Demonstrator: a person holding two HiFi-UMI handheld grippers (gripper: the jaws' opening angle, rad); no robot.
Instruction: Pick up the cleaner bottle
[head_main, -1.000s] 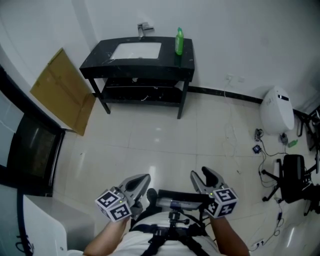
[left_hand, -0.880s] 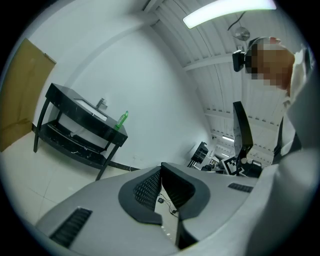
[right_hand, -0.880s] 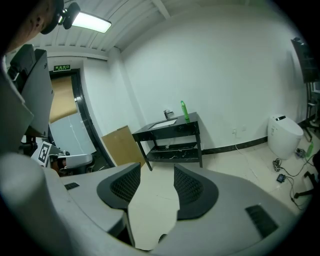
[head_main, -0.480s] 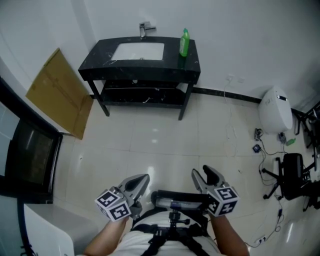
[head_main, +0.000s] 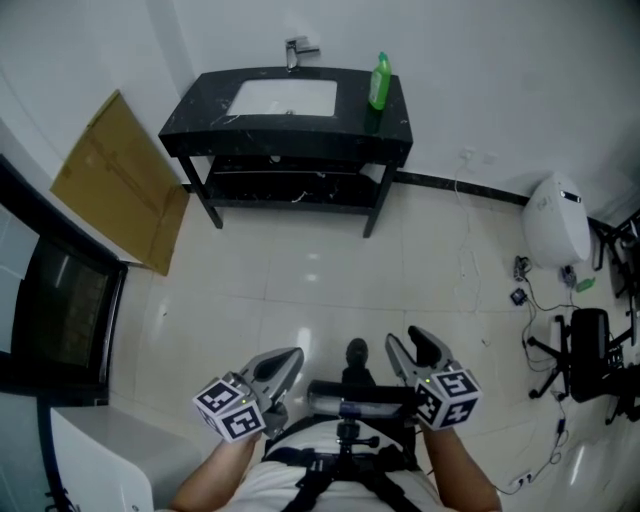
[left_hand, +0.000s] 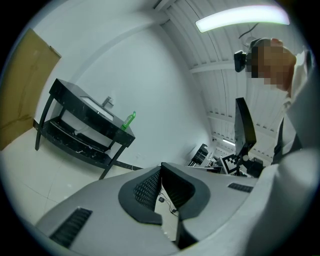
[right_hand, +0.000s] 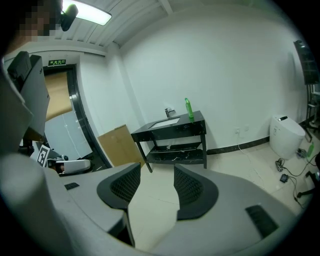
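The green cleaner bottle (head_main: 379, 81) stands upright at the right end of a black vanity table (head_main: 200, 125), against the far wall. It also shows as a small green bottle (left_hand: 129, 120) in the left gripper view and as the same bottle (right_hand: 189, 109) in the right gripper view. Both grippers are held low near the person's body, far from the table. My left gripper (head_main: 286, 360) has its jaws only slightly apart, with nothing between them. My right gripper (head_main: 408, 343) is open wide and empty.
A white sink (head_main: 286, 98) with a faucet (head_main: 299, 49) is set in the table top. A cardboard sheet (head_main: 118, 182) leans at the left, beside a dark glass door (head_main: 60, 305). At the right are a white toilet (head_main: 555, 222), floor cables (head_main: 520, 285) and a black chair (head_main: 592, 345). Tiled floor lies between me and the table.
The table and bottle have drifted rightward in the head view as the person steps forward. A dark shoe tip now shows between the grippers. Both jaws hold the same opening.
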